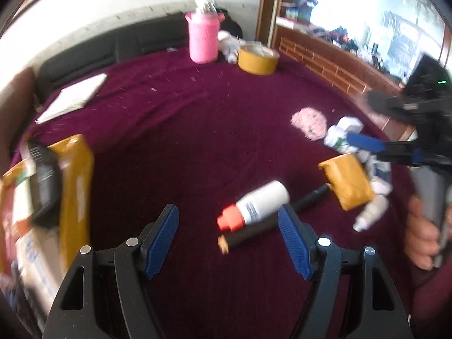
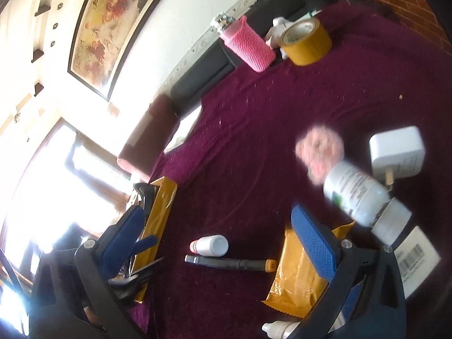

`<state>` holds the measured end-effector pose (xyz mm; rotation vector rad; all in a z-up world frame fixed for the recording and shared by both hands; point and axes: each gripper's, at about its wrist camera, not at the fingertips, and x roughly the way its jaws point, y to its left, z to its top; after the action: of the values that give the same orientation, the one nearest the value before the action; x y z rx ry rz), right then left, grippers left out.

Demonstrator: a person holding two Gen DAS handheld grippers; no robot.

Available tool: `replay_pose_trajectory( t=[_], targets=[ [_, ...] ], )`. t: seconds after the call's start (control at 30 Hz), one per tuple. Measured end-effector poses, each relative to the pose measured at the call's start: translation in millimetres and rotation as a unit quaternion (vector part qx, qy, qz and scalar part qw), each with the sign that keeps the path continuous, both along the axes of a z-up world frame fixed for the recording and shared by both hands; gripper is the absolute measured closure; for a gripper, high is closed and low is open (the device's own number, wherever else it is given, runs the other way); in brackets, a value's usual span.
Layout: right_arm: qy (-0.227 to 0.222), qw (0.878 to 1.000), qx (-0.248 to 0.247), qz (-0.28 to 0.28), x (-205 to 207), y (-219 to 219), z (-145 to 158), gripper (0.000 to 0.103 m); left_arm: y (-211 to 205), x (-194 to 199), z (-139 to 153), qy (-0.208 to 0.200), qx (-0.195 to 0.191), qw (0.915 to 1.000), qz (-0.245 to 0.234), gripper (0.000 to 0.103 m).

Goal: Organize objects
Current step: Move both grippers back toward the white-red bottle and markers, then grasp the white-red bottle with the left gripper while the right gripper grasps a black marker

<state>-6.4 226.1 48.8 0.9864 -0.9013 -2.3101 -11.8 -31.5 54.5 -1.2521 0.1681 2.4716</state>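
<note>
The left black two-finger gripper with blue ribbed pads (image 1: pixel 228 240) is hanging with its jaws spread wide, gripping nothing. The right black gripper with matching blue pads (image 2: pixel 217 240) is likewise gaping and empty, tilted sideways; a bare hand (image 1: pixel 423 240) is clasping its grey handle.

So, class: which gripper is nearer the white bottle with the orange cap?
Left. The left gripper has the white bottle with the orange cap just beyond its open fingertips. The right gripper is off to the side, above the white clutter.
</note>
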Motion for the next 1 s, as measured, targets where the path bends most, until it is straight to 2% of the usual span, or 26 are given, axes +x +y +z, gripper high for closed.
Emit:
replay_pose_trajectory(
  t=[0.07, 0.1, 0.13, 0.17, 0.23, 0.3, 0.33, 0.37, 0.5, 0.57, 0.7, 0.73, 0.77, 0.83, 0.9, 1.0],
  targets=[
    [0.000, 1.000, -0.003, -0.005, 0, 3, 1, 0.000, 3, -14, -17, -0.025, -0.003, 0.9997, -0.002, 0.037],
    [-0.002, 1.000, -0.008, -0.005, 0, 5, 0, 0.000, 4, -18, -25, -0.047, 0.011, 0.9988, -0.004, 0.037],
    [-0.003, 1.000, -0.014, -0.005, 0, 7, 1, 0.000, 2, -17, -27, -0.057, 0.039, 0.9976, 0.000, 0.038],
    [-0.005, 1.000, -0.023, -0.004, -1, 8, -1, 0.000, 3, -14, -27, -0.060, 0.051, 0.9969, 0.001, 0.038],
    [-0.006, 0.999, -0.036, -0.003, -2, 11, -1, 0.000, 16, -3, -27, -0.077, 0.067, 0.9942, -0.035, 0.038],
    [-0.007, 0.999, -0.054, 0.003, -3, 13, -3, 0.000, 32, 8, -25, -0.091, 0.067, 0.9912, -0.068, 0.038],
    [-0.008, 0.998, -0.058, 0.005, -3, 14, -3, 0.000, 36, 12, -21, -0.085, 0.061, 0.9919, -0.073, 0.038],
    [-0.008, 0.998, -0.059, 0.006, -2, 13, -3, 0.000, 39, 17, -13, -0.058, 0.049, 0.9947, -0.069, 0.038],
    [-0.007, 0.999, -0.053, 0.004, -2, 13, -3, 0.000, 39, 12, 9, 0.012, -0.001, 0.9993, -0.034, 0.038],
    [-0.009, 0.999, -0.054, 0.002, -2, 13, -4, 0.000, 42, 1, 4, 0.011, -0.039, 0.9989, -0.025, 0.038],
    [-0.007, 0.999, -0.048, -0.002, -1, 13, -3, 0.000, 51, -15, -18, -0.007, -0.073, 0.9971, -0.021, 0.038],
    [-0.006, 0.999, -0.044, -0.004, -1, 13, -2, 0.000, 54, -18, -23, -0.013, -0.078, 0.9967, -0.021, 0.049],
    [-0.005, 0.999, -0.039, -0.006, 0, 12, -2, 0.000, 58, -21, -29, -0.019, -0.085, 0.9958, -0.026, 0.066],
    [-0.008, 1.000, -0.029, -0.007, -1, 10, -3, 0.000, 60, -21, -29, -0.020, -0.067, 0.9972, -0.026, 0.081],
    [-0.008, 1.000, -0.023, -0.007, -1, 8, -3, 0.000, 57, -17, -25, -0.020, -0.035, 0.9990, -0.020, 0.081],
    [-0.007, 1.000, -0.008, -0.006, -2, 5, -3, 0.000, 47, -10, -10, -0.004, -0.021, 0.9997, -0.011, 0.081]
  ],
)
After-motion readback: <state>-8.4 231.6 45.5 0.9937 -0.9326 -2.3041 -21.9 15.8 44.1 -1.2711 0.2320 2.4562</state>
